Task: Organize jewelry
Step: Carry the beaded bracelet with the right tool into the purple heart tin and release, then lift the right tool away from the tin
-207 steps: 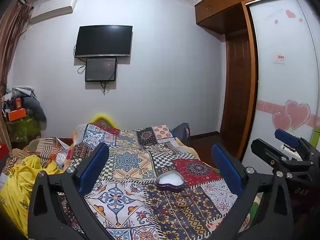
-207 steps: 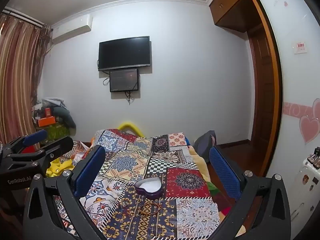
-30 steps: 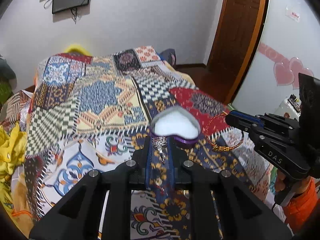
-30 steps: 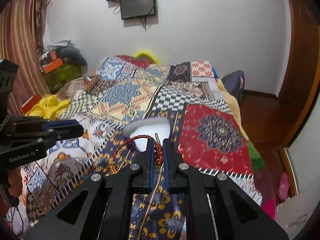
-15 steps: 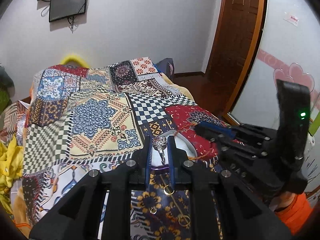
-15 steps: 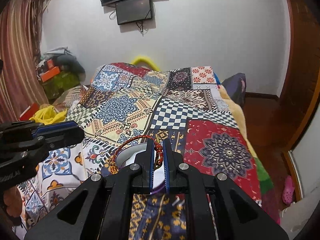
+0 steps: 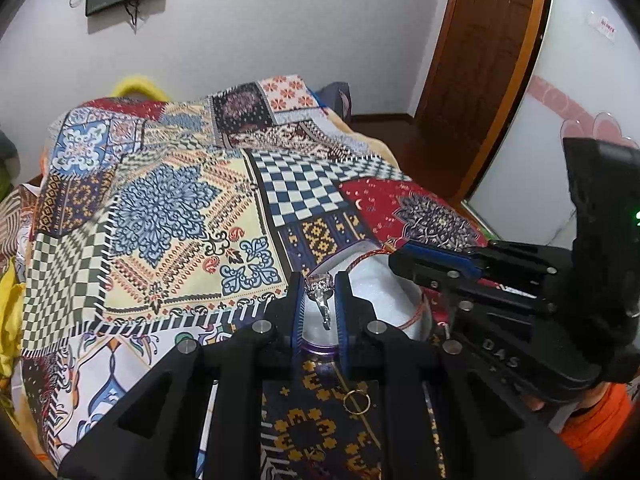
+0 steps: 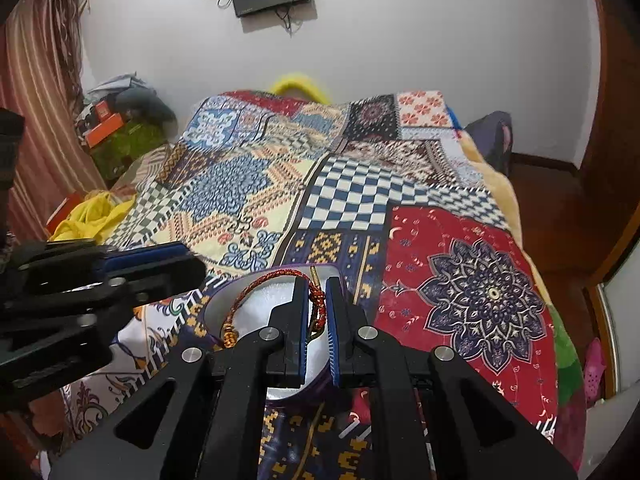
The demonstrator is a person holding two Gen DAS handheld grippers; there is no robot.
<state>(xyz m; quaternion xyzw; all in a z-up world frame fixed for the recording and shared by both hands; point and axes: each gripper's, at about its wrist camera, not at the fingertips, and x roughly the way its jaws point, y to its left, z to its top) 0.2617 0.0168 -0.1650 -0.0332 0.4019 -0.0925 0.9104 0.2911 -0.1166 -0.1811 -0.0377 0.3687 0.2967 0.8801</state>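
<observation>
Left wrist view: patchwork bedspread (image 7: 168, 208), white wall (image 7: 248, 32), wooden door (image 7: 480, 60); jaws clenched on ring (image 7: 319, 286), bracelet (image 8: 276, 280).

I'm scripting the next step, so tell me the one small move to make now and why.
Probably open the right claw and let the red braided bracelet drop. It hangs pinched between the pads directly over the white lining of the purple heart-shaped box, so it should land inside. The left claw, gripping the silver ring over the same box, can release afterwards.
</observation>
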